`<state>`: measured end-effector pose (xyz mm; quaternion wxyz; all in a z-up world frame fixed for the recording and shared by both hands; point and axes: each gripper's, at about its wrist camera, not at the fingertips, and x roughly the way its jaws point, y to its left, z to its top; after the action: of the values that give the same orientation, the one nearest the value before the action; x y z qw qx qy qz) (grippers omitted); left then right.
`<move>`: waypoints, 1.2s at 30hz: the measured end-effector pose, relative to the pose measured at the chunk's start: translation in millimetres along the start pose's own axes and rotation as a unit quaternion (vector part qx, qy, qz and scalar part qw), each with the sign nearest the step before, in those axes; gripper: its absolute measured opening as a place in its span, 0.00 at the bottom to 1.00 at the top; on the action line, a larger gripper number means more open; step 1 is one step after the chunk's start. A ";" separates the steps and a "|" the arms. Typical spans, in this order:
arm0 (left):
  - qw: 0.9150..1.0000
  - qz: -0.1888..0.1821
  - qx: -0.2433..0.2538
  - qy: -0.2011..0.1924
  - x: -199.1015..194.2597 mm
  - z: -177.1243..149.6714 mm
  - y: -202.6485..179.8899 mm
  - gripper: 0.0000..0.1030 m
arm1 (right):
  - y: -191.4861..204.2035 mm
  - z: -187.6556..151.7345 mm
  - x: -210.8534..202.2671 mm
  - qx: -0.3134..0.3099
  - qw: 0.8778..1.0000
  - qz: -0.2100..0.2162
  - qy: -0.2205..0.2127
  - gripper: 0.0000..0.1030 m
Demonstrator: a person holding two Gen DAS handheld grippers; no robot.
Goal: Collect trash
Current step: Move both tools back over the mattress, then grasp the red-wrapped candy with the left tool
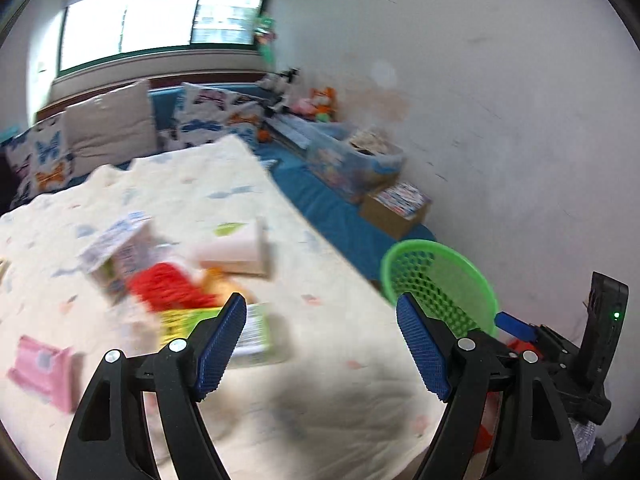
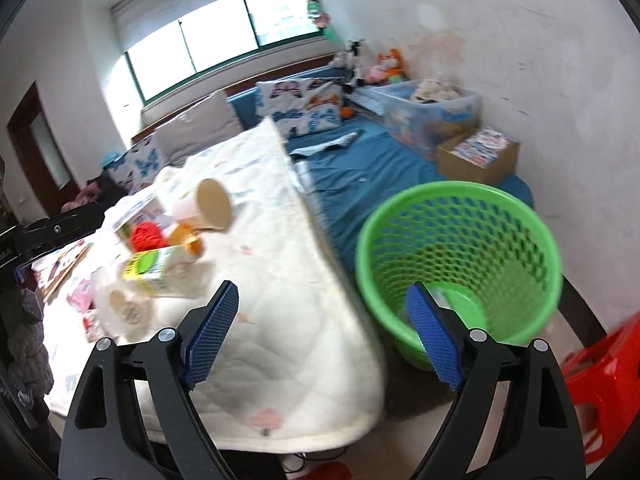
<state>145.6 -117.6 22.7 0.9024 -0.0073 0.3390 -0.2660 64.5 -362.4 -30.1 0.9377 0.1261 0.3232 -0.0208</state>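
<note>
Left hand-held gripper [image 1: 320,344] spread, empty; right hand-held gripper [image 2: 322,334] likewise. Risk: carton [image 2: 154,270] on quilt [image 2: 280,320] near bed edge; clumsy pinch knocks it past bin [image 2: 460,264].

Right gripper [image 2: 322,332] seen with blue-padded jaws spread wide, nothing between them. Green mesh basket [image 2: 460,264] placed on floor just beside white quilt [image 2: 280,320], right jaw overlapping its rim in view; pale item seen at basket bottom, blurred. Trash pile heaped on quilt: paper cup [image 2: 206,204] tipped on side, red mesh item [image 2: 146,238], yellow-green carton [image 2: 154,270], orange piece [image 2: 188,240]. Red stool [image 2: 604,384] at lower right. Other gripper [image 2: 52,232] glimpsed at left edge.
</note>
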 end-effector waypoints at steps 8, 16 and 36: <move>0.997 0.070 -0.034 -0.014 -48.4 -27.4 75.9 0.73 | 51.4 2.3 9.4 -0.042 0.998 0.043 0.006 0.84; 0.994 0.098 -0.046 0.034 -54.0 -72.8 125.7 0.73 | 86.6 -2.8 18.5 -0.070 0.995 0.068 0.020 0.84; 0.991 0.067 -0.071 0.088 -8.6 -108.7 145.3 0.49 | 133.4 -9.2 27.8 -0.129 0.987 0.085 0.037 0.84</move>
<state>142.3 29.4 -83.9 0.8821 -0.0255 0.4346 -0.1797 97.0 -229.8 -24.4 0.9317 0.0315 0.3460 0.1060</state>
